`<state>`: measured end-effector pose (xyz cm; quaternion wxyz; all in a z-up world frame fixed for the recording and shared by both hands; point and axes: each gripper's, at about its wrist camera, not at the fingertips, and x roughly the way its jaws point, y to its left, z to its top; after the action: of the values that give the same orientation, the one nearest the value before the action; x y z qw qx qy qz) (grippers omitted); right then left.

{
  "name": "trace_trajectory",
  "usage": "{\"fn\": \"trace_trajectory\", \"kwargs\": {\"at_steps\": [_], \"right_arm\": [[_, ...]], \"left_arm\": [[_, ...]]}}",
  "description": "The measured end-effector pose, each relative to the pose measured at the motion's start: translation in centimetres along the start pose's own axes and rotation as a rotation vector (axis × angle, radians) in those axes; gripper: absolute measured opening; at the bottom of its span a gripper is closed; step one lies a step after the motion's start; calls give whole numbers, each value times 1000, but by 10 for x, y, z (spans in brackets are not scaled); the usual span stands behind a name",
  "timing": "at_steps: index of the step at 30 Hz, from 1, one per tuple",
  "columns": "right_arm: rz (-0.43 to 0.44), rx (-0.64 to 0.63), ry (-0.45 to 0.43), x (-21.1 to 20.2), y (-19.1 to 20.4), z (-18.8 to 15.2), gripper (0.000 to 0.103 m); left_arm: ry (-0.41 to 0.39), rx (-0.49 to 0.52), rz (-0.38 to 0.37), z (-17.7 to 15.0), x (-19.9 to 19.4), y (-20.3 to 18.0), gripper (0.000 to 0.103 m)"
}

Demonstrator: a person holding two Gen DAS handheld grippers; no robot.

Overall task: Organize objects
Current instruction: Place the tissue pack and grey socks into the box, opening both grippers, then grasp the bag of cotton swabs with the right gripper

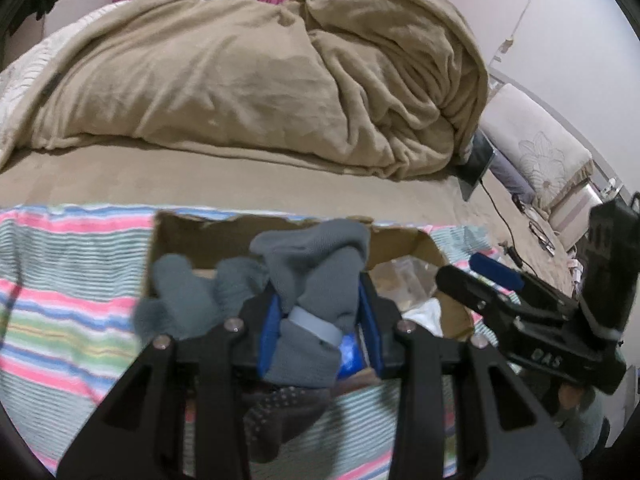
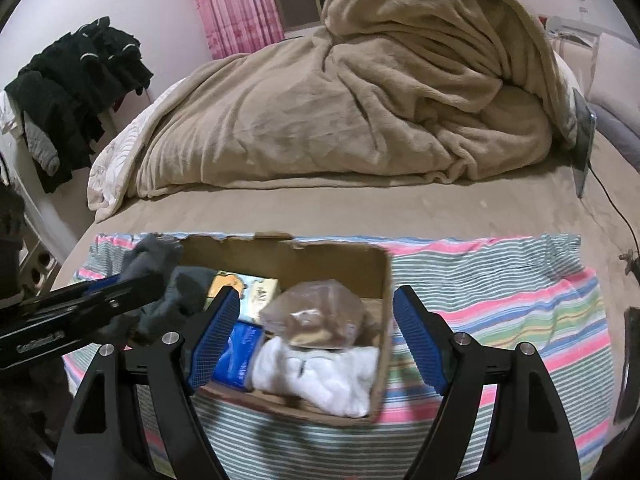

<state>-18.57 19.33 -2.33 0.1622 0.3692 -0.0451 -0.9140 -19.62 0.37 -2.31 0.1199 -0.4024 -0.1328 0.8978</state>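
Note:
My left gripper (image 1: 320, 320) is shut on a bundle of grey socks (image 1: 312, 276) and holds it over the near left part of an open cardboard box (image 1: 176, 236). In the right wrist view the socks (image 2: 176, 296) hang from the left gripper at the box's left rim. The box (image 2: 384, 320) holds a white cloth (image 2: 320, 376), a clear plastic bag (image 2: 316, 312), a blue packet (image 2: 236, 356) and a small printed box (image 2: 260, 292). My right gripper (image 2: 316, 336) is open and empty, its fingers either side of the box's near right part; it also shows in the left wrist view (image 1: 476, 280).
The box sits on a striped towel (image 2: 500, 300) spread on a bed. A rumpled tan blanket (image 2: 360, 100) lies heaped behind it. A tablet with a cable (image 2: 582, 148) leans at the right. Dark clothes (image 2: 76, 80) hang at the left wall.

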Motion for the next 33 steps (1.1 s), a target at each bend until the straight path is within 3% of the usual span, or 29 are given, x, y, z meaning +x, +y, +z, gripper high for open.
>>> {"fn": "trace_trajectory", "kwargs": {"at_steps": [11,15,33], "right_arm": [[-7,46,-21,-13,-29,-2,82],[-3,46,-19,-19,-26,-7,82],[32,-19,14,-57,22,-41,83]], "left_arm": [[105,14,1,-3,46,-22,42],[103,0,1,-3,37,-20,73],[-15,4,67,-42,-68,-5,76]]}}
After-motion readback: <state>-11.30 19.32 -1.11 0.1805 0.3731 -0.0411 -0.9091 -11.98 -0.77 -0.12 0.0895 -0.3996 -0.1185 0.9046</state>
